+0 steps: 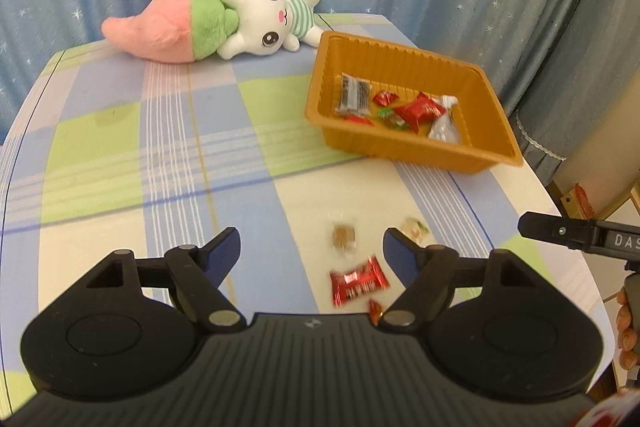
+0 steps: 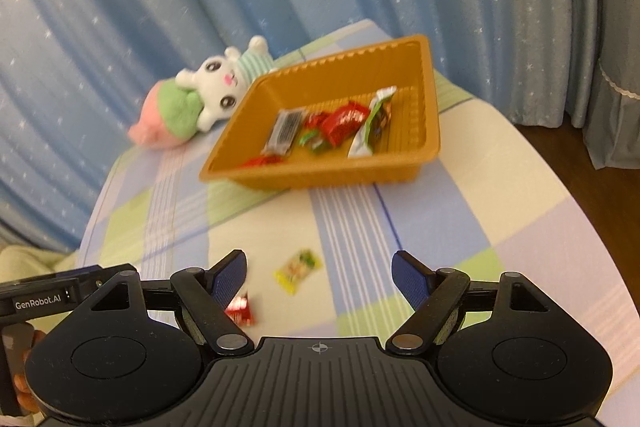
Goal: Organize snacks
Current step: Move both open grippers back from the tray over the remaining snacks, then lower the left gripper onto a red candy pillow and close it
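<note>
An orange plastic tray (image 1: 492,99) (image 2: 424,147) sits at the table's far right and holds several wrapped snacks, among them a red packet (image 1: 420,111) (image 2: 340,121). Loose on the cloth near me lie a red candy packet (image 1: 358,281) (image 2: 240,311), a brown clear-wrapped sweet (image 1: 345,237), a yellow-green sweet (image 1: 416,229) (image 2: 298,269) and a small red candy (image 1: 374,309). My left gripper (image 1: 312,255) is open and empty above the loose sweets. My right gripper (image 2: 318,273) is open and empty, with the yellow-green sweet between its fingers' lines.
A white rabbit plush (image 1: 264,19) (image 2: 220,83) and a pink-green plush (image 1: 160,23) (image 2: 168,115) lie at the table's back. Blue star curtains hang behind. The checked tablecloth (image 1: 160,147) covers the table. The right gripper's side (image 1: 580,235) shows at the left view's right edge.
</note>
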{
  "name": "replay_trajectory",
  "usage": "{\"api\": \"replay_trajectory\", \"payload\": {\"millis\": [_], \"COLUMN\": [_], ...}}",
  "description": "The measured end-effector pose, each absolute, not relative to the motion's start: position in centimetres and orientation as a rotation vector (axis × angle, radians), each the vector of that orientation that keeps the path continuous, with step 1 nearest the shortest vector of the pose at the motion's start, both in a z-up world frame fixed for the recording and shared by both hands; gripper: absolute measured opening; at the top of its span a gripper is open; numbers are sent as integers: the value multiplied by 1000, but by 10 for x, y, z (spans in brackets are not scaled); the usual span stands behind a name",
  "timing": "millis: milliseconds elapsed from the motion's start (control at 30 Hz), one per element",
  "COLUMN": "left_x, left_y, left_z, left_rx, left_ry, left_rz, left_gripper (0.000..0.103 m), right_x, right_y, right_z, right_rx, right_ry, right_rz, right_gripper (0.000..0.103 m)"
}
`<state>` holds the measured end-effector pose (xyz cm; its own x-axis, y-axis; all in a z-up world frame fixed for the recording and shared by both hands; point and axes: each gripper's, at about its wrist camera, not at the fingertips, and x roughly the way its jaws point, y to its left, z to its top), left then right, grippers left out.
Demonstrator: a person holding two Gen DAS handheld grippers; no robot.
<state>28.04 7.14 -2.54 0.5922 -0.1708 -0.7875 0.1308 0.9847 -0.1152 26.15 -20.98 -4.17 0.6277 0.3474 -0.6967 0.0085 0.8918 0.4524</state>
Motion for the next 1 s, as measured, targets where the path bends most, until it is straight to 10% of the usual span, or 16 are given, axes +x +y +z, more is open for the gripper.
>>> {"api": "replay_trajectory", "payload": {"millis": [1000], "left_x": [180], "left_y": [62], "left_z": [-59], "left_rx": [-37], "left_ry": [1005], "left_rz": [-209], "left_gripper": [76], "right_x": [177], "right_y": [-184], "right_z": [-75], "right_rx": [290], "right_ry": [1037], "right_rz": [257], "right_gripper": [79]}}
